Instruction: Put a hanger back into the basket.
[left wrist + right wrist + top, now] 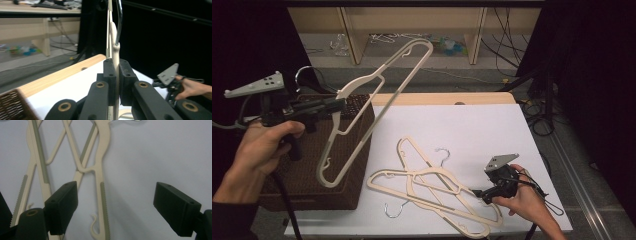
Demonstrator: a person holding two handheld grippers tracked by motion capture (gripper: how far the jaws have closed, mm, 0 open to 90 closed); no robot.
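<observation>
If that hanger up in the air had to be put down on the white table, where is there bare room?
The white table's far half is bare, from the basket across to the right edge. The near middle is crowded with crossed hangers, and the right hand-held gripper rests beside them.

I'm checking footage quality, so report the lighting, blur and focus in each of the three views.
High view: evenly lit white table, dark surroundings, slightly soft overall. Left gripper view: the jaws of the left gripper and the clamped hanger look fairly sharp, while the shelf behind is blurred. Right gripper view: soft close-up, the open right gripper and the hangers hazy at the edges, no strong glare.
</observation>
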